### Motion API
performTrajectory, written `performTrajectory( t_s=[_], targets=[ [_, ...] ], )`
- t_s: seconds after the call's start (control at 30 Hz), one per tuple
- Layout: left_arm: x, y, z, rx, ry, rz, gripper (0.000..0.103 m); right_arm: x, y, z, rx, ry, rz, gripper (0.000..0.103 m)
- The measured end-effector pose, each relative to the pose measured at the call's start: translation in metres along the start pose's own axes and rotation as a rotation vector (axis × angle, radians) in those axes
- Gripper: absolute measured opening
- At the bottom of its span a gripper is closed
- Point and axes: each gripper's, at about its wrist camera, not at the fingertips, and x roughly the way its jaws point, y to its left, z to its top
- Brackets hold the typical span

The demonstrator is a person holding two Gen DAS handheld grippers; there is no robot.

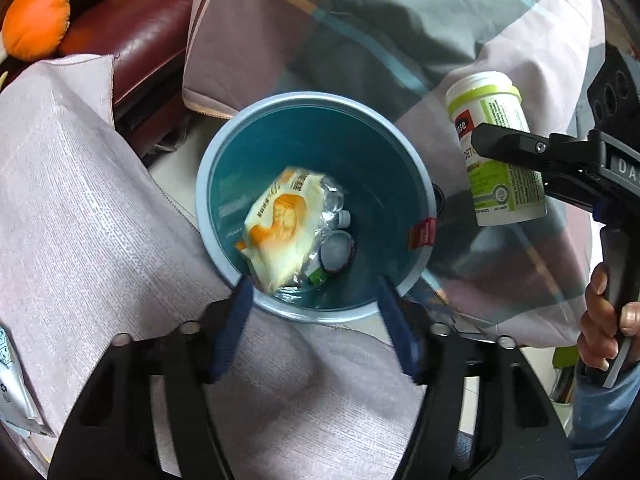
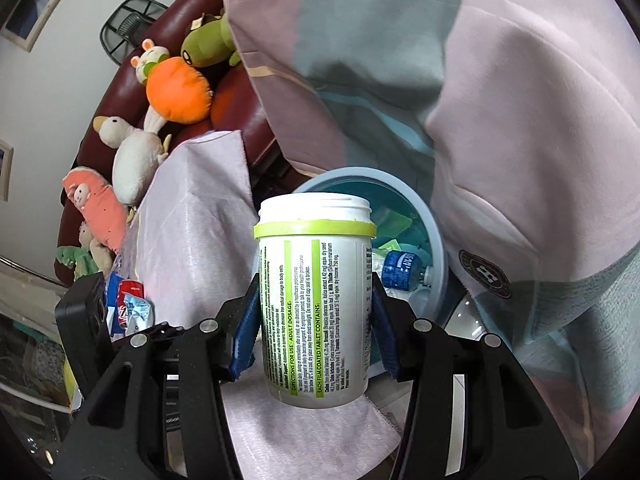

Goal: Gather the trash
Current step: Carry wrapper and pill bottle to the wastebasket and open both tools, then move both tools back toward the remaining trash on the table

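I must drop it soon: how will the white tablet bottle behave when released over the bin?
The tablet bottle looks like rigid plastic with no cap, so probably light and unbreakable. Being round, it may roll among the trash in the bin.
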Motion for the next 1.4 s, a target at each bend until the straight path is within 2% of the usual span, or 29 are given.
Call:
performTrajectory(
  t_s=[0.23,0.43,0.9,0.97,1.13,1.23,1.4],
  targets=[
    [-0.004,0.008,-0.005,-0.031,-0.015,0.005,0.084,0.010,0.000,0.001,-0.003,0.018,0.001,0.048],
    [-0.012,0.018,-0.009,-0.088,-0.042,-0.012,0.089,0.027,0.006,0.000,-0.019,0.061,-0.014,0.048],
    [-0.042,0.048,-0.021,-0.153,-0.126,0.006,0.093,0.087,0.035,-0.011,-0.068,0.187,-0.030,0.051],
    [-0.044,0.055,-0.023,-0.171,-0.129,-0.001,0.093,0.090,0.040,-0.011,-0.074,0.191,-0.033,0.057],
    [-0.045,0.066,-0.029,-0.199,-0.135,-0.018,0.094,0.088,0.046,-0.010,-0.087,0.189,-0.050,0.059],
    [-0.047,0.070,-0.034,-0.209,-0.140,-0.026,0.094,0.086,0.050,-0.011,-0.089,0.185,-0.064,0.066],
    [-0.058,0.076,-0.044,-0.229,-0.164,-0.036,0.094,0.081,0.058,-0.015,-0.093,0.187,-0.079,0.070]
  ],
)
